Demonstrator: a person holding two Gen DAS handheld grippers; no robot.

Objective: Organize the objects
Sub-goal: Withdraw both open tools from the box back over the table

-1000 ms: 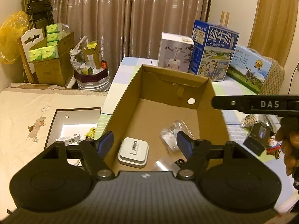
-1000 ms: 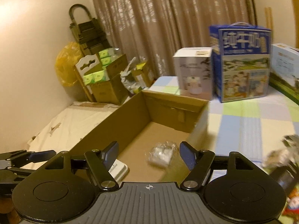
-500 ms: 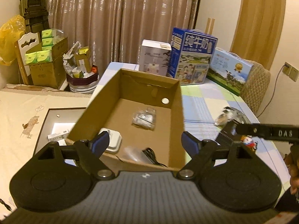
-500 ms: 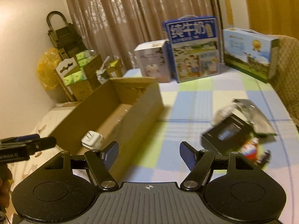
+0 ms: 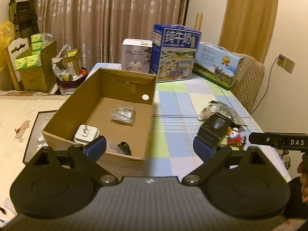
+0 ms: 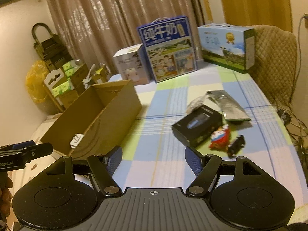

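While the empty left gripper (image 5: pixel 149 147) is opening and the empty right gripper (image 6: pixel 153 159) stands spread, square the right one over the black box (image 6: pixel 198 125) near the table's (image 6: pixel 165 105) right edge before pinching.

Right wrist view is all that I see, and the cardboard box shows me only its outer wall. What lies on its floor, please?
Observer: A clear plastic pouch lies mid-floor in the cardboard box, apart from the walls.
Operator: Is something else near the front wall?
Observer: Yes, a black cable, just behind that wall.
Operator: Does the left gripper hold anything?
Observer: No; its fingers are opening, with nothing between them.
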